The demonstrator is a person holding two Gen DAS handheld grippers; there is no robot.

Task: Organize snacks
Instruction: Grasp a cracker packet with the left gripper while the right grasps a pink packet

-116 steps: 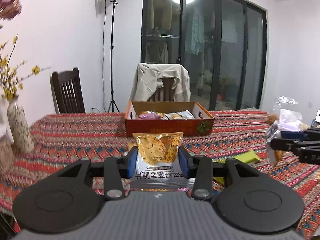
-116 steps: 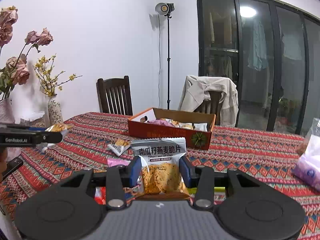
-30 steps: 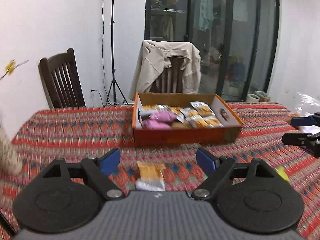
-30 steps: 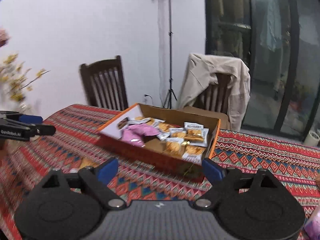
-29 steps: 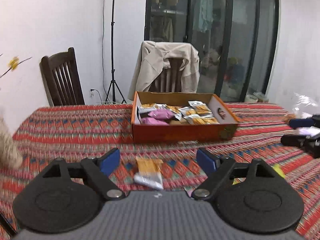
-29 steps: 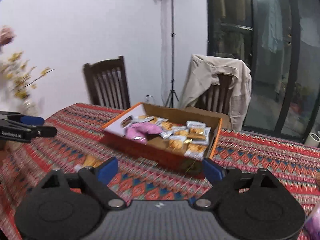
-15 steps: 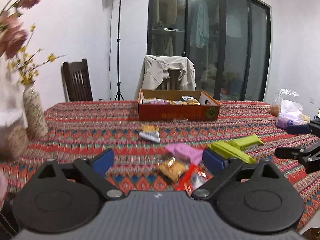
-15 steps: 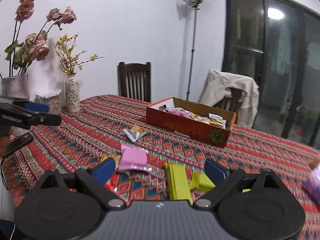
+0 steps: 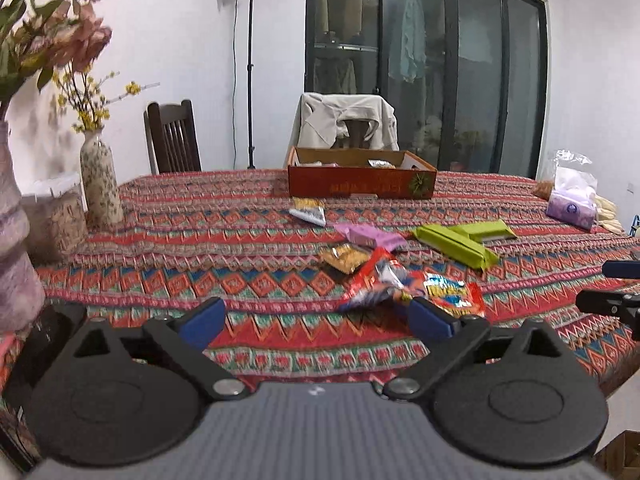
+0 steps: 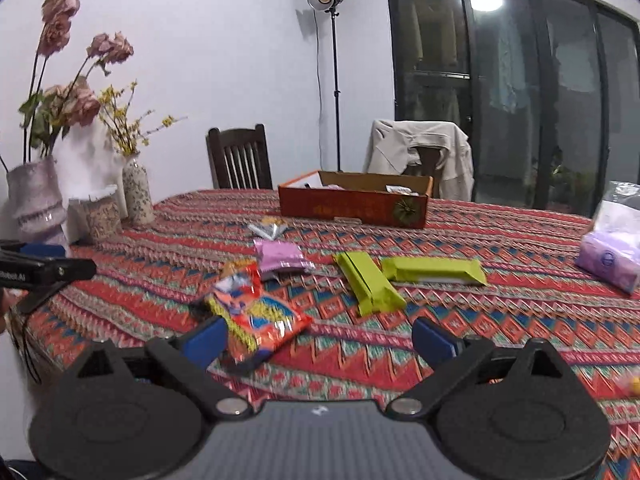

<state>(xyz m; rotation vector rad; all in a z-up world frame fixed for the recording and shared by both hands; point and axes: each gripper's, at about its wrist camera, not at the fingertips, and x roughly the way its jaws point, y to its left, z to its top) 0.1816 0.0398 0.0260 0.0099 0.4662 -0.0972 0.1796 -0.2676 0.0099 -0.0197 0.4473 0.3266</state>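
An orange cardboard box (image 9: 360, 188) holding several snack packets stands far across the patterned table. Loose snacks lie between it and me: a silver-orange packet (image 9: 308, 208), a pink packet (image 9: 370, 236), two green packs (image 9: 452, 242), a small orange packet (image 9: 346, 258) and red packets (image 9: 376, 280). My left gripper (image 9: 316, 316) is open and empty near the table's front edge. My right gripper (image 10: 318, 336) has its jaws opening, with nothing between them. The red packet (image 10: 256, 312) lies on the cloth just beyond its left finger. The box (image 10: 352, 204) is far ahead there too.
Vases with dried flowers (image 10: 36, 200) and a patterned vase (image 9: 100, 184) stand at the left edge. A purple tissue pack (image 10: 608, 258) sits at the right. Behind the table are a dark wooden chair (image 10: 238, 158), a jacket-draped chair (image 10: 420, 152) and a lamp stand (image 10: 334, 80).
Both grippers have drawn back from the box toward the table's near edge and sunk a little. Their jaws have spread wider. The oat-crisp packets held earlier are gone from both.
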